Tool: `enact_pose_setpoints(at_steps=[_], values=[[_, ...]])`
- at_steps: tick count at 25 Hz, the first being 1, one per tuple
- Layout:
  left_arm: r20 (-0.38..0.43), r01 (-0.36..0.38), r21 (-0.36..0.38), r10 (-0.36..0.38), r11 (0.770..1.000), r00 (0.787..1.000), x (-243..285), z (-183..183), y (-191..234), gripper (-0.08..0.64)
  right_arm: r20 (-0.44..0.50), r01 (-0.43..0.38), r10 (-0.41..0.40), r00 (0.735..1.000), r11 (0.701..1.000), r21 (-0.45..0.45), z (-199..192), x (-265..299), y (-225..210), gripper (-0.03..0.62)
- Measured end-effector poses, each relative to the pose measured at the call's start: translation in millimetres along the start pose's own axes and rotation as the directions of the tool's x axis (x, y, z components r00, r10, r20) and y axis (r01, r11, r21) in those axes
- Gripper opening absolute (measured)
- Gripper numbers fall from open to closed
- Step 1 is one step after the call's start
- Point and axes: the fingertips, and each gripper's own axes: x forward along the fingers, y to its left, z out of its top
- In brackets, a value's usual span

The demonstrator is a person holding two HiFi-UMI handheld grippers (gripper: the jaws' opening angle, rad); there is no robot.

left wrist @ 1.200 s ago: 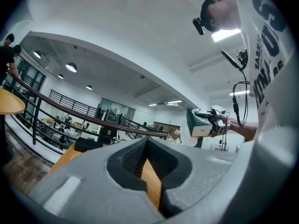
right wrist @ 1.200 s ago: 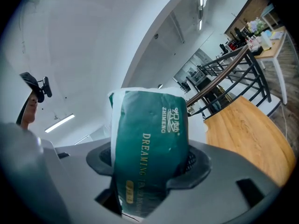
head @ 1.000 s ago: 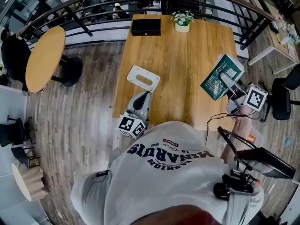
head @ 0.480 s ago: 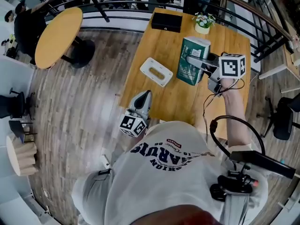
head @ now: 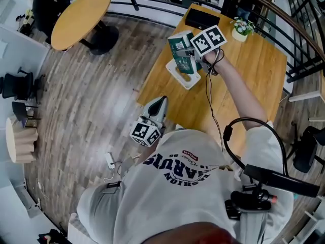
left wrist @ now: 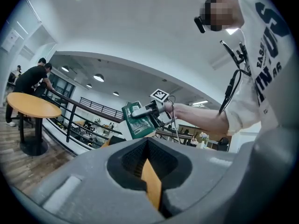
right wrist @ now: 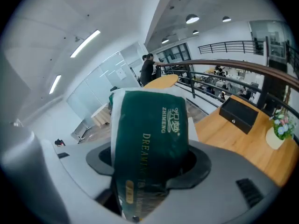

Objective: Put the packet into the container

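A green and white tissue packet (head: 182,52) is held upright above the white container (head: 184,75), which lies on the wooden table (head: 244,80). My right gripper (head: 193,60) is shut on the packet (right wrist: 152,139), which fills the right gripper view; in the left gripper view the packet (left wrist: 137,122) hangs in the distance. My left gripper (head: 158,104) hangs at the table's near left edge, shut and empty, its jaws pressed together (left wrist: 150,183).
A black box (head: 200,18) and a small flower pot (head: 239,28) stand at the table's far end. A round wooden table (head: 80,18) stands to the left on the plank floor. A dark railing (head: 284,19) curves behind. A person (left wrist: 30,78) stands far off.
My right gripper has carried the packet from the table's right side leftward and now holds it over the white container. The left gripper has stayed by the table's edge.
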Motion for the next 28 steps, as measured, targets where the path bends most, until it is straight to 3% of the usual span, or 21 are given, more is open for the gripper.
enact_pose_setpoints(at_steps=[6,11,13,16,23,28], values=[[-0.004,-0.052,-0.008,0.052,0.999,0.999,-9.8,-2.6,7.0,0.003,-0.047,-0.001,0.002,0.999,1.0,0.018,-13.9,21.1,-16.5,0.287],[-0.006,-0.07,-0.017,0.07,0.997,0.998,-13.5,-4.0,3.9,0.003,-0.172,0.081,-0.083,0.982,0.997,-0.017,-28.9,50.4,-41.8,0.288],[-0.009,-0.082,-0.018,0.082,0.996,0.997,-20.6,-10.0,-0.5,0.003,-0.268,0.146,-0.164,0.949,0.985,-0.086,-48.4,68.0,-54.1,0.288],[-0.013,-0.118,-0.019,0.117,0.993,0.993,-31.5,-19.5,-3.5,0.003,-0.396,0.207,-0.262,0.88,0.962,-0.177,-81.1,99.4,-77.2,0.288],[-0.011,-0.28,-0.072,0.28,0.957,0.96,-59.1,-24.2,29.0,0.003,-0.608,0.256,-0.327,0.723,0.945,-0.204,-136.5,176.2,-126.8,0.288],[-0.017,-0.375,-0.106,0.375,0.921,0.927,-83.5,-32.9,44.2,0.002,-0.668,0.301,-0.372,0.645,0.927,-0.225,-168.7,208.7,-154.2,0.288]])
